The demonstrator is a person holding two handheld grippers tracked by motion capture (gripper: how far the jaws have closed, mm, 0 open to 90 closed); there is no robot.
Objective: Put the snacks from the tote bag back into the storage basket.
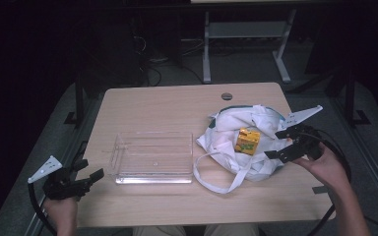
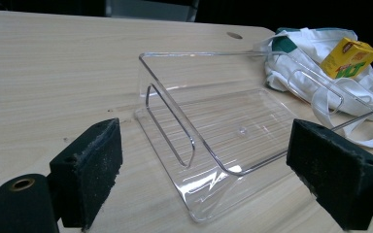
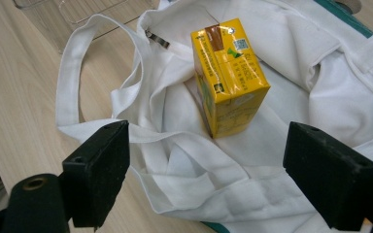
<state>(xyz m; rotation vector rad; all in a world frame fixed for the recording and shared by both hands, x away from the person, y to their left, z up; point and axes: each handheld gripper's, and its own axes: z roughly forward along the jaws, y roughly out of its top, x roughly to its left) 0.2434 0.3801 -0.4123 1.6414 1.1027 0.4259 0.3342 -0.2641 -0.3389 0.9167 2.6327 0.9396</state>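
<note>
sits on the white bag (image 1: 248,142), right of the middle of the tabletop (image 1: 162,103): a yellow juice box (image 1: 247,140). stands up on its short end in the high view, long side going up, a little tilted. in the right claw view, leans with its top (image 3: 223,36) away from the camera and its long side running from near the claws up and back. has a brown patch and a small green mark near the top. touches the cloth all round its bottom, with a fold of the bag just below it.

hovers just right of the juice box, above the edge of the bag: the right claw (image 1: 281,143), held in a hand (image 1: 325,164). wide apart, with nothing between, not touching the box. points left toward the box.

waits at the near left corner of the tabletop: the left claw (image 1: 89,172). also wide apart and holding nothing. points right toward the clear plastic tray (image 1: 152,157), which lies flat, just left of the bag, with its long side going left to right. loops out over the tabletop near the tray: a white strap (image 1: 211,182) of the bag.
</note>
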